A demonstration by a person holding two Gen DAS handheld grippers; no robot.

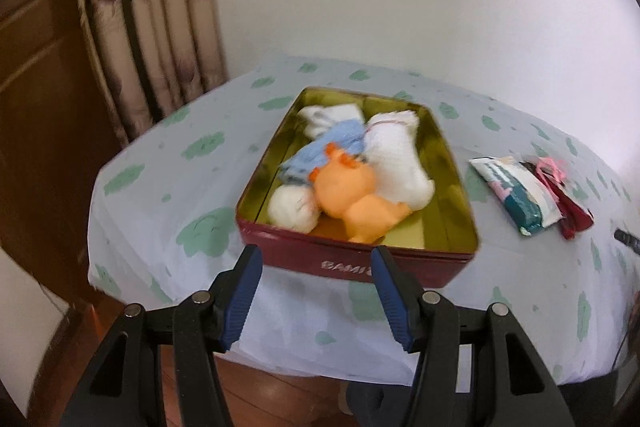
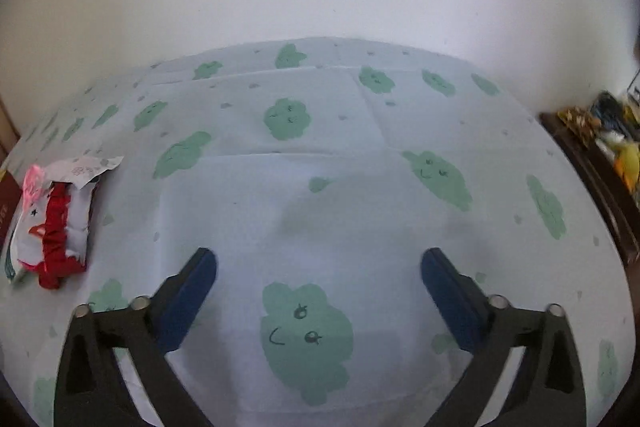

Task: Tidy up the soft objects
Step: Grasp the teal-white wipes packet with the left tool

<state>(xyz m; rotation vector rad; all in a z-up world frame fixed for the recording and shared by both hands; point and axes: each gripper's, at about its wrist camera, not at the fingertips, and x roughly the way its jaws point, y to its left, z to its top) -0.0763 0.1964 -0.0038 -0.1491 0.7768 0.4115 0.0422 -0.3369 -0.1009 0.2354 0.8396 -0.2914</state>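
Over on the far left a striped curtain [image 1: 152, 27] hung by the wall, and the table under its cloud-print cloth [image 1: 168, 195] filled the middle. The left gripper [image 1: 316, 259] hovered just short of the red tin [image 1: 360, 259], its blue pads spread apart with nothing between them. Inside that gold-lined tin the soft things sat packed together: a white rolled sock [image 1: 290, 209] at the near left, a blue knitted piece [image 1: 320, 151] behind it, an orange plush toy [image 1: 356, 195] in the centre, and a white fluffy toy [image 1: 400, 155] against the right wall. Further right, apart from the tin, a small heap lay on the cloth: a printed packet [image 1: 516, 191] with a red scrunchie [image 1: 568, 211] beside it. In the right wrist view that same heap showed at the left edge. The right gripper [image 2: 318, 263] hung over bare cloth, jaws wide apart and empty. At the far right, a dark shelf [image 2: 600, 163] held blurred clutter.
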